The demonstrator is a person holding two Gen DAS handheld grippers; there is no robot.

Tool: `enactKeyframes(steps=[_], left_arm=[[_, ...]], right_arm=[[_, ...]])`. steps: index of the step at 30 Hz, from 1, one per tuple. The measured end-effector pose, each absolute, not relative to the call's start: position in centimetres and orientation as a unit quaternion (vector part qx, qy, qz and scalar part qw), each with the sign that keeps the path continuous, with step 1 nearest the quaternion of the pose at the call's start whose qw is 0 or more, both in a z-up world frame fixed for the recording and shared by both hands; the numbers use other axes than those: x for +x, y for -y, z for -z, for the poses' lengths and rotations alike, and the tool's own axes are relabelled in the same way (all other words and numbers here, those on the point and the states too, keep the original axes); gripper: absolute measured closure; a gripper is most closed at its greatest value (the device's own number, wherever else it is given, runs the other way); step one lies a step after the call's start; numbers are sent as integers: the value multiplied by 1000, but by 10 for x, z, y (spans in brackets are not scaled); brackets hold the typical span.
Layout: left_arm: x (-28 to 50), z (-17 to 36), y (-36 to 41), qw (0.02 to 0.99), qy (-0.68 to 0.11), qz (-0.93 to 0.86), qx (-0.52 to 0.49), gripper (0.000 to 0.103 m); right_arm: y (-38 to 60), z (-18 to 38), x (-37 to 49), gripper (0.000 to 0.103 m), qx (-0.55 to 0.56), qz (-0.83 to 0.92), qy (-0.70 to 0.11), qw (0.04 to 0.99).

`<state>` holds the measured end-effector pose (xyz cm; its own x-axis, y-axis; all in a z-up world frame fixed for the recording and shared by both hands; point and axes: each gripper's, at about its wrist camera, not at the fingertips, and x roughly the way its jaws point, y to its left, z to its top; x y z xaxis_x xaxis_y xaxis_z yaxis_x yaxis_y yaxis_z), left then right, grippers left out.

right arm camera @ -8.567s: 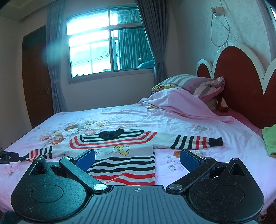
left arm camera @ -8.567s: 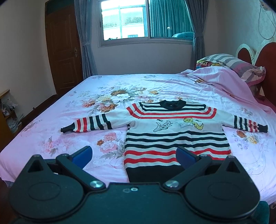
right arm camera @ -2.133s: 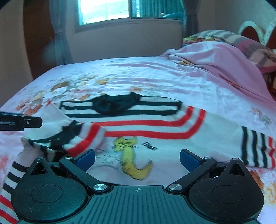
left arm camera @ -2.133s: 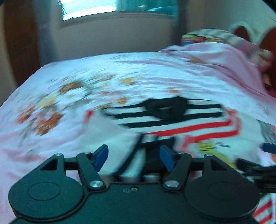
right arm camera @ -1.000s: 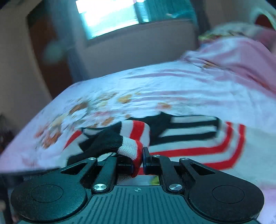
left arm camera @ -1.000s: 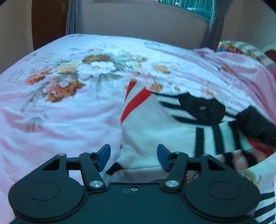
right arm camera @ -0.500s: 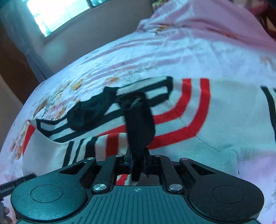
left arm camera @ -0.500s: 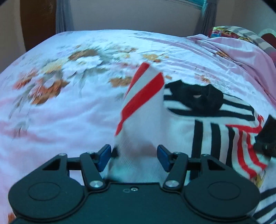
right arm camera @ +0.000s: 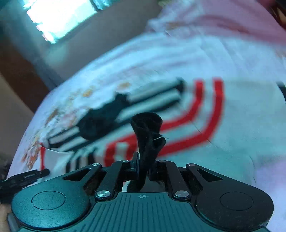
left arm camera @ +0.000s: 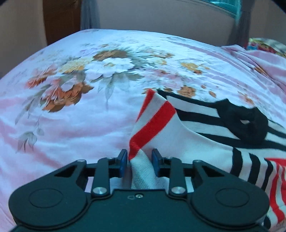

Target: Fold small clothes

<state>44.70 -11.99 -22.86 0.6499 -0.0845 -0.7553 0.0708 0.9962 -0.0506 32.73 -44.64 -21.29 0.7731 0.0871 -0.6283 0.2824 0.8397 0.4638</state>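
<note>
A small white sweater (left arm camera: 200, 141) with black and red stripes and a black collar (left arm camera: 243, 123) lies on the bed. My left gripper (left arm camera: 139, 161) is nearly shut around a raised fold of the sweater's left shoulder edge, white with a red stripe. My right gripper (right arm camera: 143, 171) is shut on the black cuff (right arm camera: 147, 130) of the left sleeve, which is folded across the sweater's chest (right arm camera: 232, 114). The left gripper's finger also shows at the left edge of the right wrist view (right arm camera: 25, 176).
The bed has a pink floral sheet (left arm camera: 80, 80). A crumpled pink blanket (right arm camera: 223, 23) lies toward the head of the bed. A wooden door (left arm camera: 60, 19) and a window (right arm camera: 59, 16) are beyond the far side.
My left gripper has closed in on the raised shoulder fold. My right gripper, still holding the black cuff, has moved further right over the sweater's chest; its view is blurred.
</note>
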Motion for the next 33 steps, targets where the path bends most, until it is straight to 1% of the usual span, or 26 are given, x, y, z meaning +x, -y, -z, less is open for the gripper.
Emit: enactKeyframes(steps=[2, 4, 6, 10, 11, 12, 13, 14, 16, 18, 19, 21, 22, 24, 27, 29, 33], left_arm=[[448, 231, 116, 906, -420, 34, -20, 66], [445, 230, 118, 908, -417, 35, -9, 65], [438, 223, 119, 910, -413, 38, -4, 66], [416, 207, 120, 913, -403, 59, 2, 68], [409, 204, 122, 914, -399, 69, 8, 68], [402, 202, 125, 915, -397, 76, 14, 68], [395, 201, 128, 914, -396, 84, 20, 68], [389, 202, 131, 913, -397, 90, 23, 67], [382, 208, 136, 909, -405, 91, 35, 65], [379, 217, 137, 906, -412, 82, 43, 64], [379, 222, 137, 904, -417, 78, 48, 63], [378, 224, 136, 904, -418, 75, 53, 61], [377, 222, 136, 903, -420, 73, 52, 61], [376, 215, 135, 904, -419, 74, 45, 62], [372, 202, 140, 908, -408, 89, 43, 59], [372, 201, 145, 907, -409, 91, 37, 57], [373, 210, 152, 904, -416, 89, 42, 57]], right_arm=[[442, 209, 331, 94, 240, 87, -323, 911], [452, 229, 338, 93, 245, 109, -366, 891], [459, 239, 332, 94, 252, 99, -374, 887], [460, 220, 316, 93, 245, 104, -359, 895], [459, 214, 311, 89, 237, 109, -351, 899], [458, 210, 307, 74, 228, 117, -345, 903], [455, 204, 302, 63, 216, 131, -335, 908], [454, 200, 297, 45, 207, 139, -323, 913], [444, 192, 289, 44, 178, 145, -290, 929], [440, 193, 289, 44, 177, 122, -292, 932], [440, 199, 294, 44, 178, 114, -309, 927], [441, 221, 306, 44, 179, 117, -373, 903], [445, 229, 307, 44, 191, 114, -385, 896], [453, 226, 296, 44, 209, 113, -368, 899], [475, 212, 276, 44, 223, 123, -344, 904], [500, 207, 260, 44, 233, 143, -343, 899], [565, 215, 222, 44, 287, 205, -346, 869]])
